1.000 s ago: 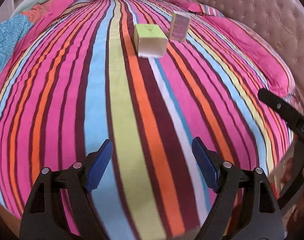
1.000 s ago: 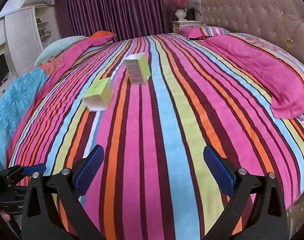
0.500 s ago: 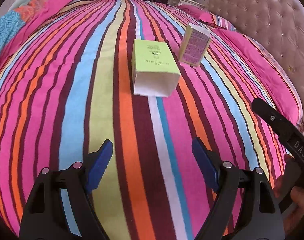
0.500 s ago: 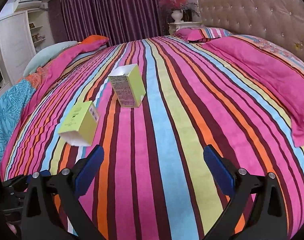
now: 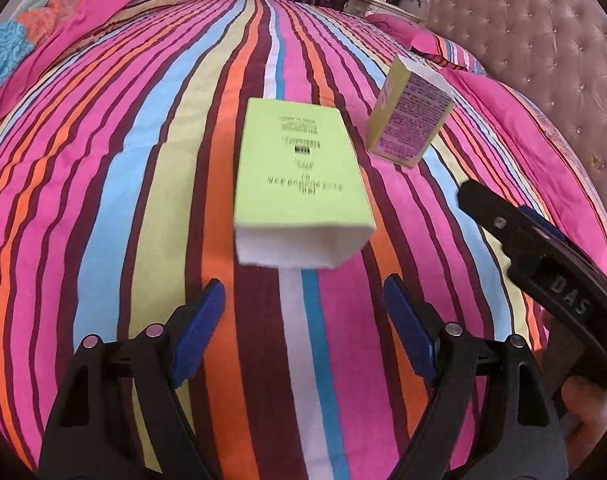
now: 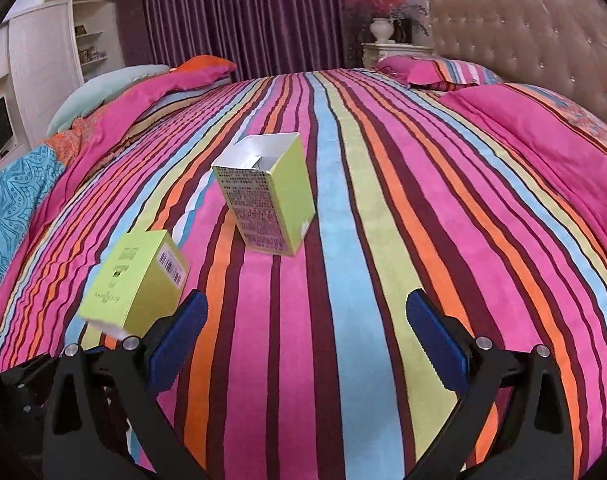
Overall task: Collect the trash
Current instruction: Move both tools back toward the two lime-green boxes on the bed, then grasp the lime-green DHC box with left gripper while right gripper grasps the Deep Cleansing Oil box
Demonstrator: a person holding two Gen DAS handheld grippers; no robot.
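1. Left tongs [image 5: 303, 320] hang spread and empty over the striped bed [image 5: 103, 200], blue pads apart.
2. A lime carton lying flat [image 5: 299, 176] sits at twelve o'clock just beyond those pads, its open white end facing them.
3. A second carton, standing upright [image 6: 267, 196], rests at twelve o'clock from the right tongs [image 6: 303, 332], which are also spread with nothing between them.
4. Bare bedcover surrounds both cartons; they stand near each other but apart.
5. Pink pillows [image 6: 543, 132] and a tufted headboard [image 6: 523, 28] border the bed at two o'clock; a crumpled quilt [image 6: 19, 200] edges it at nine.
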